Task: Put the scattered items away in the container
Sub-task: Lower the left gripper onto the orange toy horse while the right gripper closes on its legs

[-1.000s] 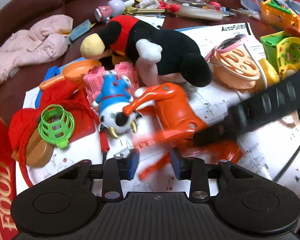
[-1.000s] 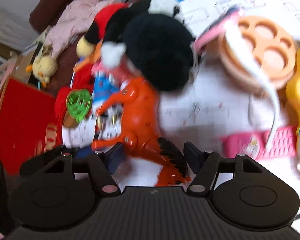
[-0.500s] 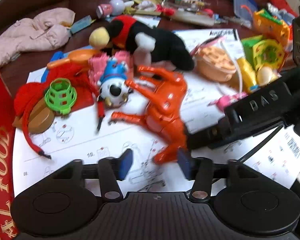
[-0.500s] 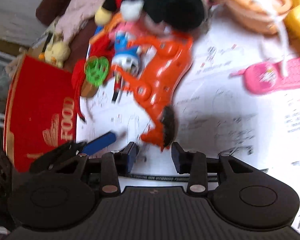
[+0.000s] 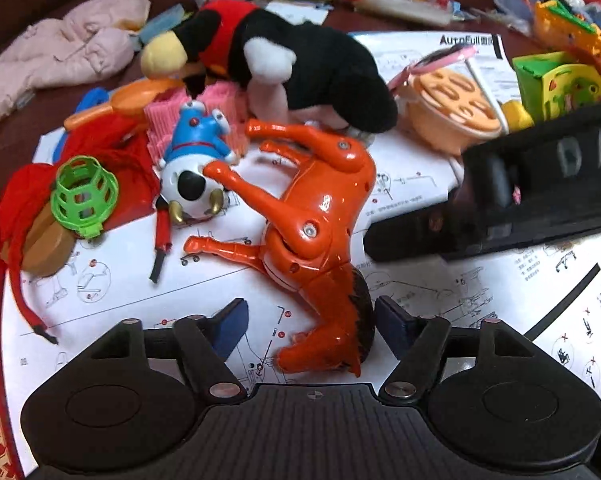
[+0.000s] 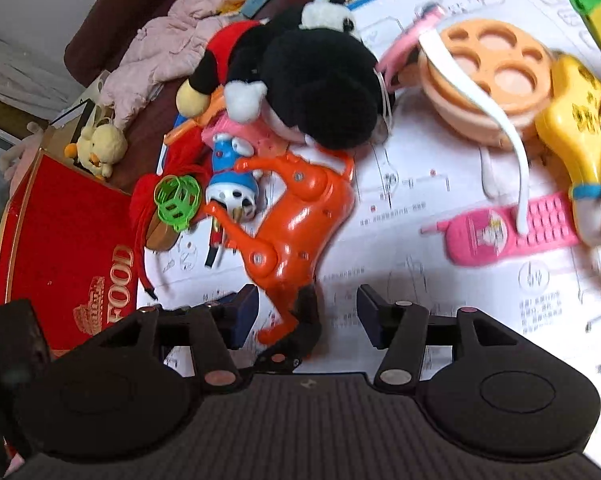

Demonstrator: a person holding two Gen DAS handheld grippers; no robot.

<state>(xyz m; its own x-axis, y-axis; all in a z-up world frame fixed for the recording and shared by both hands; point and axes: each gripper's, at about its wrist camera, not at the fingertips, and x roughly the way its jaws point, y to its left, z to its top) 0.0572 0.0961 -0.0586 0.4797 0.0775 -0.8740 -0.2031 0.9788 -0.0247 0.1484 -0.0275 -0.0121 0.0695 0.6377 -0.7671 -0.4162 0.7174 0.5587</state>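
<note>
An orange toy horse [image 5: 318, 216] is lying on a printed sheet [image 5: 452, 280]. Both the left gripper [image 5: 308, 322] and right gripper [image 6: 306, 312] are holding their fingers spread around its head. A red box [image 6: 64, 240] is sitting at nine o'clock.

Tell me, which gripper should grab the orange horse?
Probably the left gripper. It is open with the orange horse's head end right between its fingers, so it only needs to close. The right gripper is open too, with the horse nearer its left finger, and looks blurrier, so less settled.
</note>
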